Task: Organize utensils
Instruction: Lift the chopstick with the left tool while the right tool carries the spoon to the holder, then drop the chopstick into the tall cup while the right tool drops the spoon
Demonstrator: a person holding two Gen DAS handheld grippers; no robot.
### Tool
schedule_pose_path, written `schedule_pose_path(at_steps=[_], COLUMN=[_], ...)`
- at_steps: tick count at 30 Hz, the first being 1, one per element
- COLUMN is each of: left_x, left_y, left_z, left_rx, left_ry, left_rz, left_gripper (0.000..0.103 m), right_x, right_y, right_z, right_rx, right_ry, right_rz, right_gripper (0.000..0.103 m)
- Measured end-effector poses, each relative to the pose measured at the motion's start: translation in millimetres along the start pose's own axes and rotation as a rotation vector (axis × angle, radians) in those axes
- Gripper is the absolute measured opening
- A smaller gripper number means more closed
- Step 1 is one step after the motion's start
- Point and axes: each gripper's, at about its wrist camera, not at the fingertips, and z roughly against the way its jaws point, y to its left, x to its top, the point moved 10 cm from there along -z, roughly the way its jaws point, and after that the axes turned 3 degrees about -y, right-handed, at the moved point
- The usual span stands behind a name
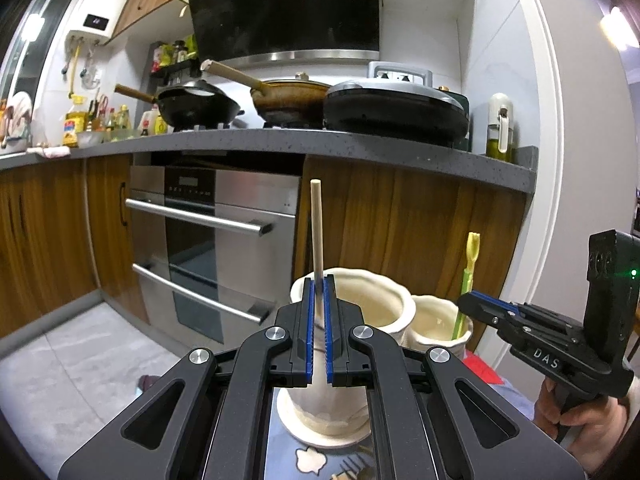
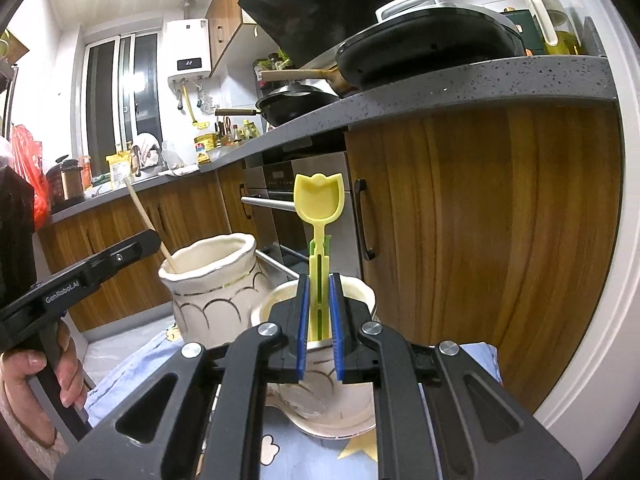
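My left gripper (image 1: 319, 286) is shut on a wooden stick utensil (image 1: 317, 232), held upright with its lower end inside the large cream ceramic holder (image 1: 372, 308). My right gripper (image 2: 319, 284) has its jaws slightly apart around the stem of a yellow tulip-shaped spoon (image 2: 318, 200), which stands in the small cream holder (image 2: 360, 292). The pads look a little off the stem. In the left wrist view the right gripper (image 1: 466, 304) sits over the small holder (image 1: 436, 320) with the yellow spoon (image 1: 472, 252). The right wrist view shows the large holder (image 2: 212, 276), the stick (image 2: 146, 216) and the left gripper (image 2: 154, 240).
Both holders stand on a blue patterned cloth (image 2: 132, 364) on a low surface. Behind are wooden cabinets (image 1: 400, 232), a steel oven (image 1: 216, 240) and a grey countertop (image 1: 320, 140) with pans. A white door frame (image 2: 600, 320) is at the right.
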Motion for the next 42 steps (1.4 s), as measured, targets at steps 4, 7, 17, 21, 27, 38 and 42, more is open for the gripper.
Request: schedule_pose_path(at_steps=[4,7,17,21,27,38,42], left_x=[-0.5,-1.0,-3.1,-4.2,-4.6,-7.2,-10.9], left_y=[-0.1,-0.4,-0.7,-2.1,-3.5,-2.9,0.0], left_z=[0.1,0.4,1.0,0.5,3.8,5.3,12.5], left_rx=[-0.001,-0.002,-0.002,-0.004,-0.014,-0.017,0.005], left_ry=[0.002,0.001,0.005,0.010,0.006,0.017,0.024], left_rz=[0.002,0.000,-0.007,-0.013,-0.014,-0.014,-0.017], left_gripper=[0.005,0.005,0.007,0.008,0.015,0.025,0.034], right_x=[-3.5,-3.6,-9.0,-9.4,-8.2,-4.7,-4.0], right_y=[-0.9,-0.7,-4.6,-4.7,-7.6,-15.7,-16.3], right_z=[-1.0,-1.4,-0.5,-0.2,2.2,8.2,14.3], right_rx=[-0.001,-0.002,-0.017,-0.019,-0.028,-0.042,-0.064], right_ry=[0.011,0.013,0.028,0.029,0.023,0.001,-0.004], right_rz=[0.004,0.005,-0.004,-0.002,-0.002,-0.038,-0.033], right_gripper=[0.010,0.010,0.010,0.010,0.010,0.053,0.063])
